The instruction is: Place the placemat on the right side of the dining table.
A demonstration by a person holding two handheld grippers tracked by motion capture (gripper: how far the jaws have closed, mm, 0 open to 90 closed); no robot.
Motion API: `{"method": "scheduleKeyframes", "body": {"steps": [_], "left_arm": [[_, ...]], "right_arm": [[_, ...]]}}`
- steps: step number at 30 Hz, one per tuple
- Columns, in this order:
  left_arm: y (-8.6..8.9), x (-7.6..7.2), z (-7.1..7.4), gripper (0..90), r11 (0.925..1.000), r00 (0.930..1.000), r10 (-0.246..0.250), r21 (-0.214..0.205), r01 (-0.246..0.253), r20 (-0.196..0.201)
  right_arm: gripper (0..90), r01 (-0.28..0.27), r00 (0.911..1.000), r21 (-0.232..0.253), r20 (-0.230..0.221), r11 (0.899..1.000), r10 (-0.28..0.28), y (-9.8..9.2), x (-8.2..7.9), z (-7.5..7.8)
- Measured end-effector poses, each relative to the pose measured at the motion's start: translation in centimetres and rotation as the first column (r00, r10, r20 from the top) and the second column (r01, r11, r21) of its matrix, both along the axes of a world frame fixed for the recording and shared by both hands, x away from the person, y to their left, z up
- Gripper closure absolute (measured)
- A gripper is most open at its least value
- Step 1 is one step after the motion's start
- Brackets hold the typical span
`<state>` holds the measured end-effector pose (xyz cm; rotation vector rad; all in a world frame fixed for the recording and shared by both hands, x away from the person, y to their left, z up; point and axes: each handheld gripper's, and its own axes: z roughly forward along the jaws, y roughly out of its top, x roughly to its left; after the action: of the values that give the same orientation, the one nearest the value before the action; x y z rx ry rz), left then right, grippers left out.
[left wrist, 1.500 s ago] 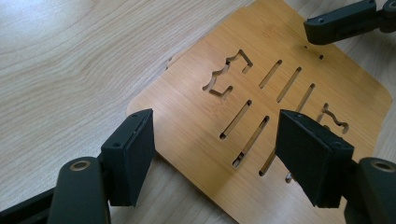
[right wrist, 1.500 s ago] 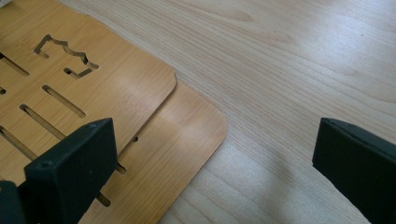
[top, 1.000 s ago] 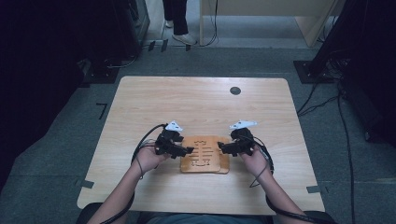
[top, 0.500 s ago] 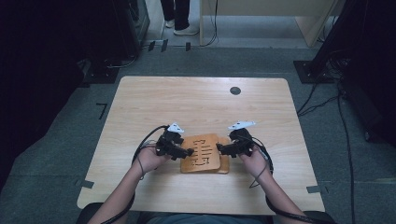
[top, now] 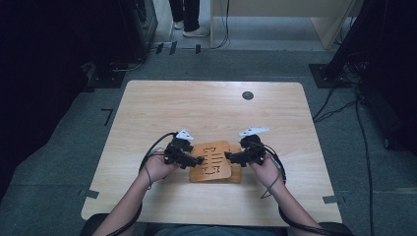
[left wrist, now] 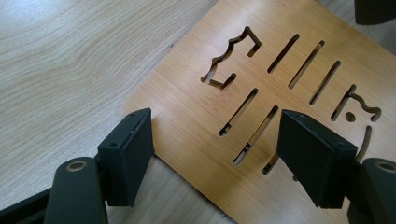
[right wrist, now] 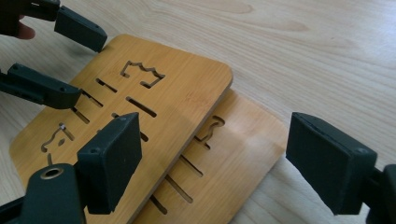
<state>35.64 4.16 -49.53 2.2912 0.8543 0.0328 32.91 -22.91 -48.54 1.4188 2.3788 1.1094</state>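
table (top: 162,108) | lower board (right wrist: 243,154) half-hidden under top board (right wrist: 159,102)

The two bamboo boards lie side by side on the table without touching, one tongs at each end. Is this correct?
Not quite. The upper bamboo board lies on top of the lower bamboo board, shifted so it covers part of it; the right gripper view shows this. The rest holds: left tongs and right tongs, one at each end, on the table.

You are looking down on a light wooden table (top: 206,105) with a dark round grommet (top: 248,95) near its far edge. Grey carpet (top: 64,162) surrounds it; someone's shoes (top: 189,29) stand beyond, cables (top: 339,105) trailing at right.
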Motion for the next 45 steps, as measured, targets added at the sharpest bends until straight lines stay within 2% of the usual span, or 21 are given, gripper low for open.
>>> {"method": "scheduleKeyframes", "body": {"steps": [8, 15, 23, 38, 41, 45], "left_arm": [[0.0, 0.0, 0.0, 26.2, 1.0000, 1.0000, 0.000, -0.006, 0.000, -0.007], [-0.1, -0.1, 0.0, 26.2, 1.0000, 0.9999, -0.005, -0.007, 0.005, -0.011], [-0.1, -0.1, 0.0, 26.1, 0.9996, 0.9998, -0.007, -0.026, 0.007, -0.020], [-0.2, -0.2, 0.0, 26.0, 0.9990, 0.9994, -0.017, -0.041, 0.016, -0.029], [-0.2, -0.2, 0.1, 26.1, 0.9991, 0.9994, -0.018, -0.038, 0.017, -0.029], [-0.2, -0.2, 0.0, 26.1, 0.9991, 0.9995, -0.018, -0.038, 0.017, -0.027]], "right_arm": [[18.6, -0.023, 0.9995, -0.010, -0.022, 1.000, 0.023, 0.9, -0.2, -0.4], [18.6, -0.064, 0.9976, -0.043, -0.031, 0.997, 0.063, 2.0, -0.4, -0.9], [18.6, -0.103, 0.9942, -0.044, -0.035, 0.994, 0.101, 3.0, -0.7, -1.1], [18.9, -0.114, 0.9922, -0.029, -0.055, 0.993, 0.112, 3.4, -0.6, -1.1], [21.9, -0.118, 0.9919, -0.037, -0.053, 0.992, 0.116, 3.4, -0.6, -1.1], [28.4, -0.098, 0.9932, -0.018, -0.065, 0.995, 0.097, 3.1, -0.3, -1.0]]}}
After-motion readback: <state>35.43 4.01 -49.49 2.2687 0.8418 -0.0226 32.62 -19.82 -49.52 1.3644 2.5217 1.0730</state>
